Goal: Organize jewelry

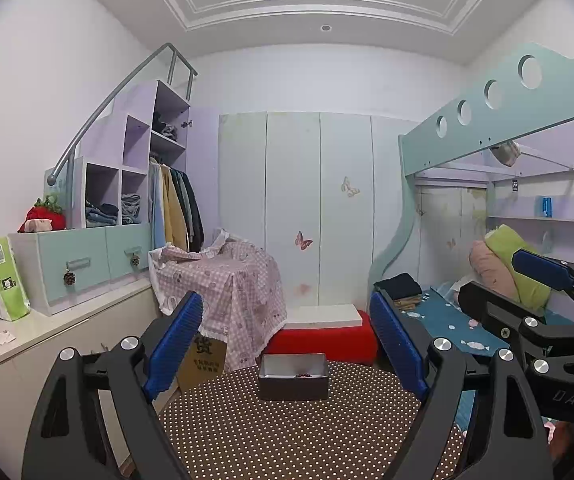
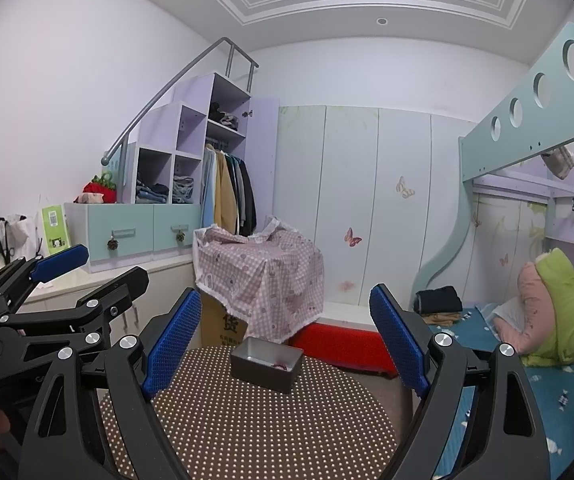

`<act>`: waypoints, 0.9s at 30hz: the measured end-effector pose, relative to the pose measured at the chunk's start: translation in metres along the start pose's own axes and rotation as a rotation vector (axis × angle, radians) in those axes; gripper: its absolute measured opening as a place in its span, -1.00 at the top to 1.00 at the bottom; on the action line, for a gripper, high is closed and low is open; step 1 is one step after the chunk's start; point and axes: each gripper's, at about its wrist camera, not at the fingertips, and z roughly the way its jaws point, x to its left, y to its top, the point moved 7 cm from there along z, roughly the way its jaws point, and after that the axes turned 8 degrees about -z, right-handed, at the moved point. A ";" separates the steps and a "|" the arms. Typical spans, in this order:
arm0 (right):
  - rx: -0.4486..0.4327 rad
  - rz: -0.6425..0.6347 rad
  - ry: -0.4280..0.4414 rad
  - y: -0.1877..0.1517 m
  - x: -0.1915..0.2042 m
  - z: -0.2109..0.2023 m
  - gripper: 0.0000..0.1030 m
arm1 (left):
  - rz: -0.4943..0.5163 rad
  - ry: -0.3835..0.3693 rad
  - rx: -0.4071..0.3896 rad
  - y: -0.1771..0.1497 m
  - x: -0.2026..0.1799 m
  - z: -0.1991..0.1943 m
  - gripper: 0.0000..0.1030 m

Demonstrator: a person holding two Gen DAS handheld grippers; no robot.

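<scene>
A small grey metal box (image 1: pixel 293 378) stands at the far edge of a round table with a brown dotted cloth (image 1: pixel 287 432). A small reddish piece of jewelry (image 1: pixel 303 375) lies inside the box. My left gripper (image 1: pixel 287 340) hovers above the near side of the table, open, with nothing between its blue pads. The right gripper (image 1: pixel 543 276) shows beside it at the right edge. In the right wrist view the same box (image 2: pixel 267 364) holds the reddish jewelry (image 2: pixel 281 366). My right gripper (image 2: pixel 287 340) is open and empty, with the left gripper (image 2: pixel 63 264) on its left.
Behind the table stand a carton under a pink checked cloth (image 1: pixel 231 280) and a red stool with a white top (image 1: pixel 327 336). A bunk bed with blue bedding (image 2: pixel 527 360) fills the right side. A white counter with bags (image 1: pixel 7 320) runs along the left wall.
</scene>
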 end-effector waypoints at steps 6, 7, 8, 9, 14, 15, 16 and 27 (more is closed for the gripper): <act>0.000 0.001 0.000 0.000 -0.001 0.000 -0.62 | 0.002 0.000 0.004 0.000 0.000 0.002 -0.61; 0.000 0.000 0.001 0.001 -0.001 0.000 -0.62 | 0.002 -0.001 0.005 0.000 0.000 0.003 -0.61; 0.000 0.001 0.002 0.001 -0.001 0.000 -0.62 | 0.001 -0.001 0.004 0.000 0.000 0.002 -0.61; 0.000 0.001 0.001 0.001 -0.001 0.000 -0.62 | 0.000 0.000 0.004 0.000 0.000 0.002 -0.61; 0.001 0.001 0.001 0.001 -0.001 0.000 -0.62 | 0.002 0.000 0.007 0.000 0.000 0.003 -0.61; 0.003 0.002 0.001 0.001 -0.001 0.000 -0.62 | 0.003 0.000 0.008 0.000 0.000 0.004 -0.61; 0.003 0.002 0.001 -0.001 0.000 0.000 -0.62 | 0.002 0.000 0.007 0.000 0.000 0.004 -0.61; 0.005 0.002 0.000 -0.001 0.001 0.001 -0.62 | 0.002 -0.001 0.012 -0.002 0.001 0.006 -0.61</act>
